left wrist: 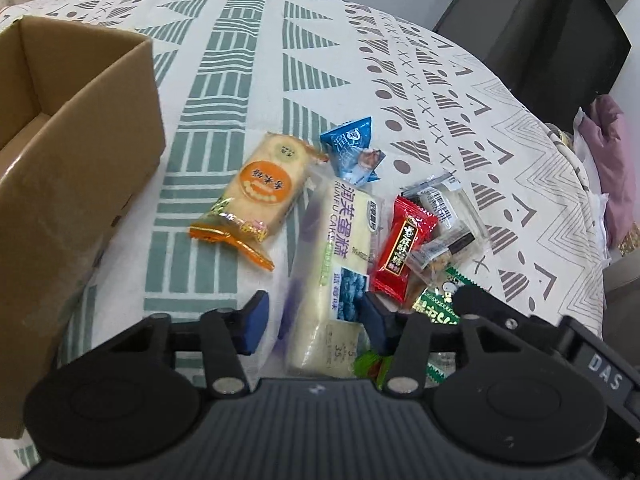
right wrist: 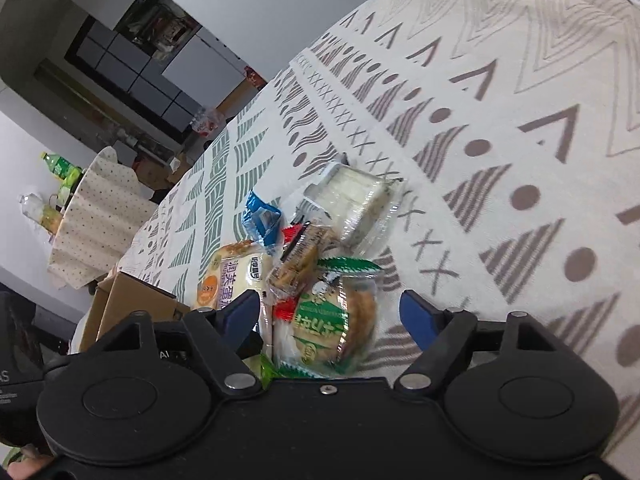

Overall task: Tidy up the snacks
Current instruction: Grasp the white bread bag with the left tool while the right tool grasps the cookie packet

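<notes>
A pile of snacks lies on the patterned tablecloth [left wrist: 248, 80]. My left gripper [left wrist: 314, 322] is open, its blue pads on either side of a long white cake packet [left wrist: 336, 264] without visibly touching it. Around it lie an orange rice cracker packet [left wrist: 256, 188], a blue candy [left wrist: 352, 148], a red candy [left wrist: 402, 252], a clear wrapped snack [left wrist: 444, 208] and a green packet [left wrist: 436, 308]. My right gripper [right wrist: 332, 316] is open around the green cracker packet [right wrist: 332, 320]. The cake packet [right wrist: 240, 280] lies to its left.
An open, empty-looking cardboard box [left wrist: 68, 152] stands at the left of the table; its corner shows in the right wrist view [right wrist: 132, 304]. A dark cabinet [left wrist: 560, 32] stands beyond the table's far right edge. A small covered table with bottles [right wrist: 80, 208] stands farther off.
</notes>
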A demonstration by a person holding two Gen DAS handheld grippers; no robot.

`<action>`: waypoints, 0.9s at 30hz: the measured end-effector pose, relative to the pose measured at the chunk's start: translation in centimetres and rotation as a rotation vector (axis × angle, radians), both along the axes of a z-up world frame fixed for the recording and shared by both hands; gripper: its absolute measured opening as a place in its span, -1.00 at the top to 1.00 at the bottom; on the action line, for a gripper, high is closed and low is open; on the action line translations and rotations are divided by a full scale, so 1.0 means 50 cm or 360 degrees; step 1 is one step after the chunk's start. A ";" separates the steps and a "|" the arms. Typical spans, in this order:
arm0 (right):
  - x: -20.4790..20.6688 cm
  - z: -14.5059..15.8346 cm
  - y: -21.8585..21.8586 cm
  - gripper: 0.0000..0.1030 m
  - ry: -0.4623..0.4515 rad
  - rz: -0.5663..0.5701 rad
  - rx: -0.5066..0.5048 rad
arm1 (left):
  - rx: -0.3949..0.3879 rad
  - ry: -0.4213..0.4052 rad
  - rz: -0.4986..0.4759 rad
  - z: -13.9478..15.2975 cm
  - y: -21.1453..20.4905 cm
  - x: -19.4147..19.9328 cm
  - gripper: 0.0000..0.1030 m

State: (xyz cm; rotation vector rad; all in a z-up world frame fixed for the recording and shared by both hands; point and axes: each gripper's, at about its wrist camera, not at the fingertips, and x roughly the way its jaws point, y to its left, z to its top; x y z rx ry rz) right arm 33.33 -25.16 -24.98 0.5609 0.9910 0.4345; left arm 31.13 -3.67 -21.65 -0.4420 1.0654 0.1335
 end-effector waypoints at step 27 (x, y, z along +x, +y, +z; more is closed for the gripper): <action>-0.056 0.050 -0.026 0.64 -0.0005 -0.0037 -0.0006 | 0.0001 -0.0028 0.0029 0.054 0.009 -0.049 0.63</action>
